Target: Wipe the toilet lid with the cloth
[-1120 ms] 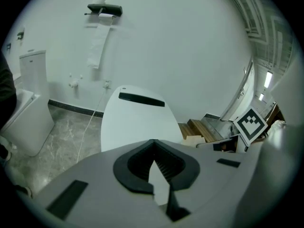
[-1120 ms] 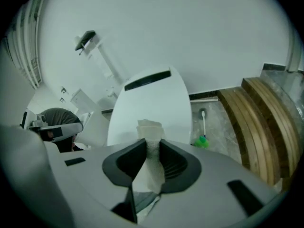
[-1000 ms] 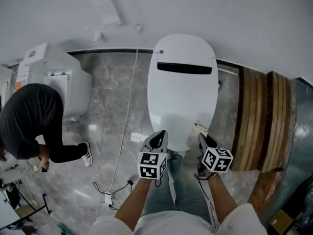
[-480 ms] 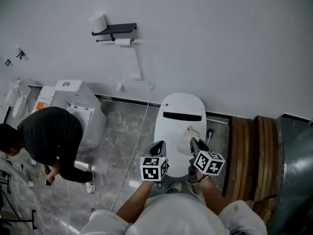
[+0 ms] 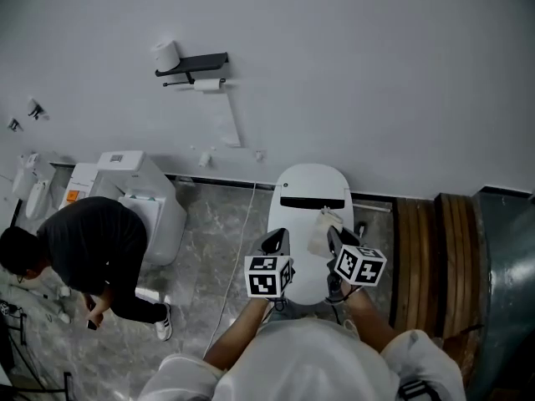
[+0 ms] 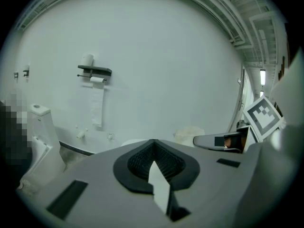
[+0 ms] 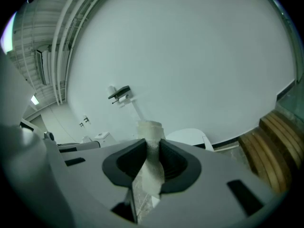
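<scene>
Pinching the cloth (image 7: 150, 130) in my right hand-held gripper (image 7: 151, 148), bunched and ready for wiping. My left hand-held gripper (image 6: 153, 144) is pressed together, empty, spare for now. Both hang over the closed toilet lid (image 5: 311, 197), and the cloth looks clear of it. The wall lies beyond.

The left forearm (image 5: 238, 337) and right forearm (image 5: 368, 322) reach forward side by side. The left tool (image 5: 274, 241) has its jaws pressed together, nothing between them. The right tool (image 5: 335, 239) is clamped on a cloth (image 7: 149, 163).
</scene>
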The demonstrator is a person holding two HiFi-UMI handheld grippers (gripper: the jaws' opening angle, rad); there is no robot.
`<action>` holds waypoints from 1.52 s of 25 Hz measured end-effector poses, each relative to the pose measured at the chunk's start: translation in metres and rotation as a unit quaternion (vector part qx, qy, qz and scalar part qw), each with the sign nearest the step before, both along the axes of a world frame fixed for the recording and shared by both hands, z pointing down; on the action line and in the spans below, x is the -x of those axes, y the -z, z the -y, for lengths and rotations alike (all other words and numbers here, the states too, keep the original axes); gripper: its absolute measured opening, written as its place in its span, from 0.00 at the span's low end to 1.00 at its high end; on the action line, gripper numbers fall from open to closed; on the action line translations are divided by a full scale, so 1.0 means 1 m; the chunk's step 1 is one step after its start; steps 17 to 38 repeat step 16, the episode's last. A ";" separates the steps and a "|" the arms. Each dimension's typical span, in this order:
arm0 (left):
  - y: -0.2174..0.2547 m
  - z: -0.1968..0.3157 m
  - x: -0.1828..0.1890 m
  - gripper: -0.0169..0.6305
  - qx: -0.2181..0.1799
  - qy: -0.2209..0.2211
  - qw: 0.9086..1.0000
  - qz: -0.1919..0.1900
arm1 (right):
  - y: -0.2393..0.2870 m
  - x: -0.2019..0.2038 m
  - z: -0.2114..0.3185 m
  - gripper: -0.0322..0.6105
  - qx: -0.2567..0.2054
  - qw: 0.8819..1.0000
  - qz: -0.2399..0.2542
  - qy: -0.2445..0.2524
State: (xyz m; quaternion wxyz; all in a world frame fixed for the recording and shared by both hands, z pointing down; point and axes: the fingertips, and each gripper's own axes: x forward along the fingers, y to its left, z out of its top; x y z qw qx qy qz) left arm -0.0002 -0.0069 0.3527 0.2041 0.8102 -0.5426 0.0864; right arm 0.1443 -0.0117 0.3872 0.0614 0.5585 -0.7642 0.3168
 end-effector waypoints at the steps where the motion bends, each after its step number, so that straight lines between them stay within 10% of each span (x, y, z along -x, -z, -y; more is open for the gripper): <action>1: -0.001 0.001 0.001 0.05 0.003 0.001 1.000 -0.003 | -0.002 0.001 0.000 0.19 0.002 1.000 0.001 0.001; 38: -0.002 0.020 0.021 0.05 0.009 0.016 1.000 -0.007 | -0.003 0.015 0.025 0.19 0.007 1.000 -0.004 0.013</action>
